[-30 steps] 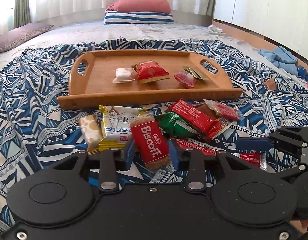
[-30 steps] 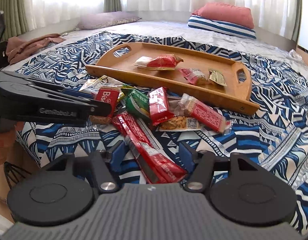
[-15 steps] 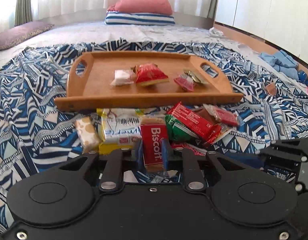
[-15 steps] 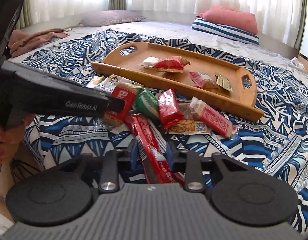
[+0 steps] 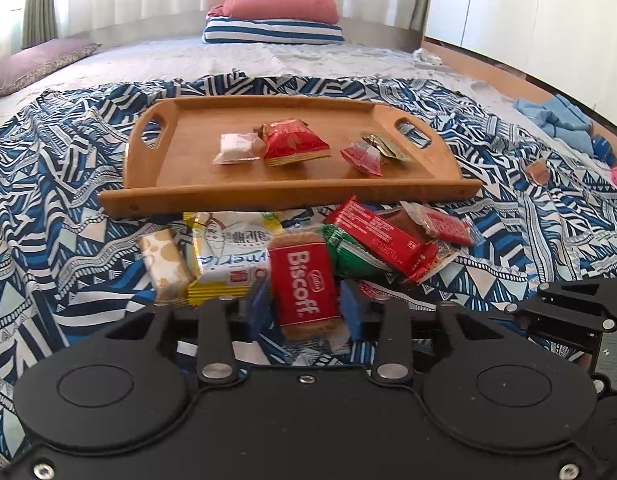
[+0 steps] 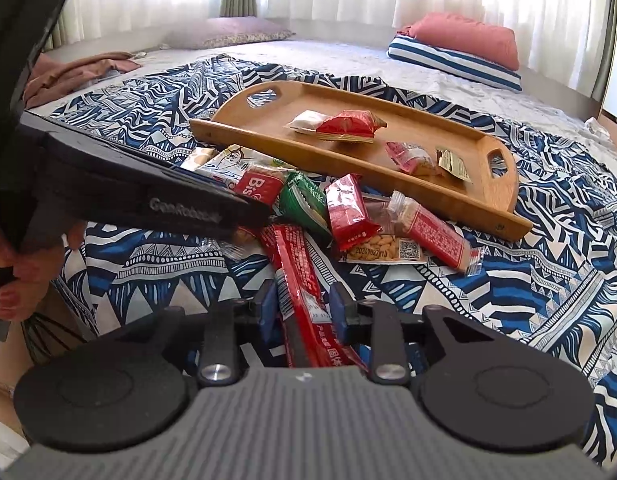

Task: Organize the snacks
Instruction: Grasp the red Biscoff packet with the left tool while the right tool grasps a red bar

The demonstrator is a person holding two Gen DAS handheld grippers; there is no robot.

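Note:
A pile of snack packets lies on the patterned cloth in front of a wooden tray (image 5: 268, 196). My left gripper (image 5: 304, 306) is shut on a red Biscoff packet (image 5: 304, 284), its blue pads against both sides. My right gripper (image 6: 302, 306) is shut on a long red snack bar (image 6: 302, 280) that runs out from the pile. The tray (image 6: 448, 196) holds several small packets, among them a red one (image 5: 292, 144) and a white one (image 5: 236, 148). The left gripper's body (image 6: 148, 196) crosses the right wrist view over the Biscoff packet (image 6: 260, 186).
Other loose snacks: a yellow and white pack (image 5: 224, 252), a green packet (image 5: 352, 252), a red bar (image 5: 384, 236), a peanut pack (image 6: 384, 246). Pillows (image 5: 276, 20) lie at the far end of the bed. Blue clothes (image 5: 556, 120) lie right.
Both grippers closed from open onto their packets: the left on the Biscoff, the right on the long red bar. Both moved slightly nearer the pile.

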